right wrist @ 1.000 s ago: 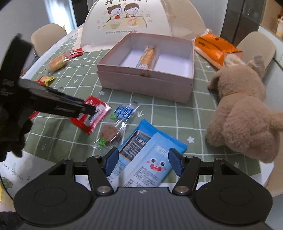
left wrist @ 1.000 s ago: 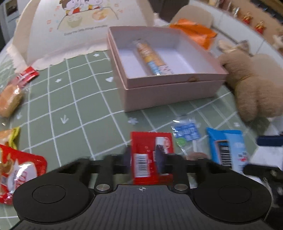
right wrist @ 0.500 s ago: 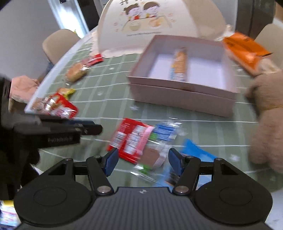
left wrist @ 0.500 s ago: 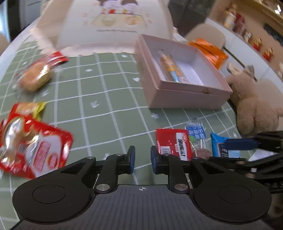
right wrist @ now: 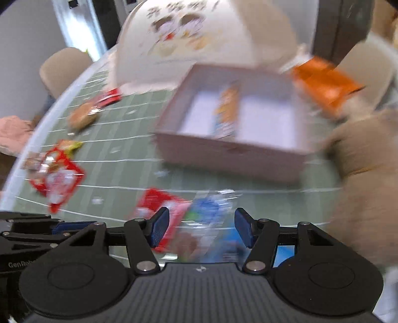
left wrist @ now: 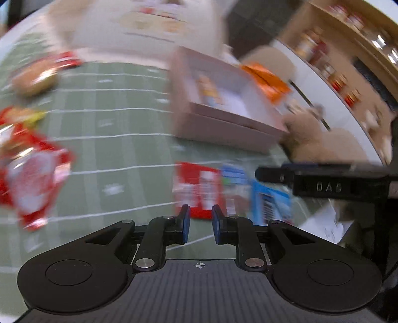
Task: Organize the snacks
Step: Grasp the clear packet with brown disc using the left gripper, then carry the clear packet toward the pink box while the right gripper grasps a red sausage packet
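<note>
The open pink box (left wrist: 223, 124) (right wrist: 236, 154) holds one snack stick (left wrist: 210, 92) (right wrist: 227, 111). In front of it lie a red wrapper (left wrist: 199, 188) (right wrist: 159, 203), a clear blue-printed packet (left wrist: 233, 179) (right wrist: 211, 206) and a blue packet (left wrist: 271, 203) (right wrist: 231, 238). My left gripper (left wrist: 201, 224) is shut and holds nothing, just short of the red wrapper. My right gripper (right wrist: 202, 229) hovers over these packets. Its jaws are closing, but the pads press on nothing. Both views are blurred.
A large red packet (left wrist: 32, 171) (right wrist: 59, 179) and a wrapped bun (left wrist: 34, 79) (right wrist: 82, 116) lie at the left. Orange packets (left wrist: 268, 82) (right wrist: 325, 84) and a plush toy (left wrist: 311, 139) (right wrist: 368, 174) flank the box's right. A food-cover dome (left wrist: 149, 22) (right wrist: 199, 37) stands behind.
My left gripper has drawn back off the red wrapper, which now lies on the table. Both views have swung to the left. The right jaws have narrowed a little.
</note>
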